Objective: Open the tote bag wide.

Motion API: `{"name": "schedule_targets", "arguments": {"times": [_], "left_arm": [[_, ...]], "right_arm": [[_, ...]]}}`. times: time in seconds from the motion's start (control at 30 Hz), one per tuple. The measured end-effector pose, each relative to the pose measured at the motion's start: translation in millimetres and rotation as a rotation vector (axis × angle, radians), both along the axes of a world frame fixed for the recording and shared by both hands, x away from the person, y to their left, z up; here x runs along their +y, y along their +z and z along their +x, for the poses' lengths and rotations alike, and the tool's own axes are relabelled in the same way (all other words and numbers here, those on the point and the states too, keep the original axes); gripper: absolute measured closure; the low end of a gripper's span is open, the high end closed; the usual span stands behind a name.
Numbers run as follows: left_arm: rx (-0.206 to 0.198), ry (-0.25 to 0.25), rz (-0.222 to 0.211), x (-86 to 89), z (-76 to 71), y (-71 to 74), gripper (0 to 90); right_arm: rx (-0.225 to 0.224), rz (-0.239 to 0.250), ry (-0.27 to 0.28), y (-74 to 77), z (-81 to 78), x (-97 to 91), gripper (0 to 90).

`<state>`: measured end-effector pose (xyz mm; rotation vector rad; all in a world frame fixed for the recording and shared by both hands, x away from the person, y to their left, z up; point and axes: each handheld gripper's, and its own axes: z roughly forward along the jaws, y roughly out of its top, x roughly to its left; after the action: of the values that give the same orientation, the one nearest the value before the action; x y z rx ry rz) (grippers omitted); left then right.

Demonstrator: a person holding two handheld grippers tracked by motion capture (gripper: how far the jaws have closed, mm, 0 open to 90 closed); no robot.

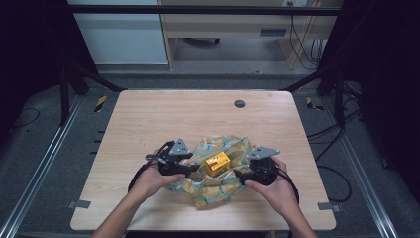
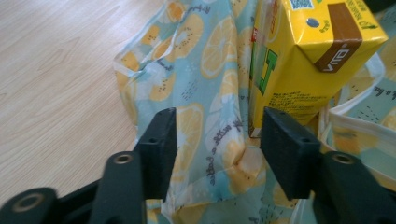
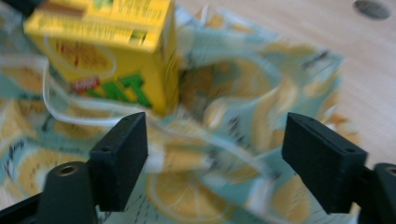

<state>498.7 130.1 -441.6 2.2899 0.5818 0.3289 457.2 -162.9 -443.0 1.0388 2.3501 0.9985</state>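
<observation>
Right now the yellow drink carton (image 1: 218, 164) sits in the middle of the lemon-print cloth bag (image 1: 213, 191), which lies crumpled on the near half of the wooden table (image 1: 148, 119). The carton lies between the two tools: to the right of the left gripper (image 1: 194, 168) and to the left of the right gripper (image 1: 236, 174), with both about equally close. In the left gripper view the carton (image 2: 299, 65) stands roughly upright, its long axis rising away from the table, tilted a little, and it rests just beyond the right-hand jaw. A fold of the bag (image 2: 210, 121) runs between the jaws of the left gripper (image 2: 217, 140), which stand apart and do not pinch it. The right gripper (image 3: 215, 144) is spread wide too, with loose cloth (image 3: 243, 135) and a white hem under the gap and the carton (image 3: 107, 51) up and to its left. Judging from this, the next move turns on each tool catching an edge of cloth on its own side of the carton.

The tabletop is pale wood with a small dark round cap (image 1: 239, 103) near its far edge. Around it are a dark frame, grey floor, cables and a desk farther back.
</observation>
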Motion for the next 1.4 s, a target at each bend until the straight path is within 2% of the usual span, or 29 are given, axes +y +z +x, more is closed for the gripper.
{"name": "schedule_targets", "arguments": {"times": [0.03,0.07,0.1,0.13,0.17,0.2,0.23,0.27,0.37,0.5,0.73,1.07,1.3,1.4], "left_arm": [[0.000,0.000,0.000,0.0,0.0,0.0,59.7],[0.001,0.006,0.007,-1.5,0.2,-1.2,59.7],[0.000,0.013,0.017,-2.5,0.8,-2.1,64.8],[0.005,0.014,0.018,-3.7,0.8,-2.8,74.1],[0.004,0.018,0.021,-4.4,1.0,-2.9,74.1],[0.002,0.024,0.022,-4.8,0.9,-2.9,77.3],[0.000,0.028,0.023,-5.3,0.8,-2.8,80.5],[0.002,0.035,0.017,-5.9,0.8,-3.1,85.5],[-0.003,0.053,0.020,-4.6,2.6,-3.7,88.1],[0.004,0.112,0.005,5.1,9.5,-8.5,88.6],[0.019,0.164,0.014,18.7,20.9,-15.6,88.9],[0.022,0.220,0.004,33.3,35.7,-22.6,89.3],[0.049,0.252,0.007,40.4,41.4,-28.4,89.4],[0.048,0.256,0.011,41.7,41.8,-29.3,89.4]], "right_arm": [[0.000,0.000,0.000,0.0,0.0,0.0,21.9],[0.003,-0.013,0.005,-3.9,-1.3,0.8,23.9],[0.007,-0.021,0.010,-7.6,-2.3,1.0,26.7],[0.016,-0.031,0.016,-13.4,-4.3,1.7,36.2],[0.016,-0.031,0.016,-13.4,-4.3,1.7,36.2],[0.011,-0.031,0.022,-15.3,-5.3,1.7,40.8],[0.014,-0.032,0.029,-16.4,-6.2,1.7,47.4],[0.024,-0.033,0.044,-18.4,-7.8,2.1,60.3],[0.044,-0.055,0.066,-22.5,-9.0,2.3,74.0],[0.067,-0.058,0.085,-28.5,-11.3,-1.0,87.8],[0.098,-0.070,0.106,-34.8,-14.1,-9.8,90.0],[0.107,-0.038,0.115,-40.2,-12.5,-24.8,90.0],[0.119,-0.041,0.120,-41.8,-13.5,-28.3,90.0],[0.118,-0.044,0.123,-42.4,-14.1,-29.1,90.0]]}}
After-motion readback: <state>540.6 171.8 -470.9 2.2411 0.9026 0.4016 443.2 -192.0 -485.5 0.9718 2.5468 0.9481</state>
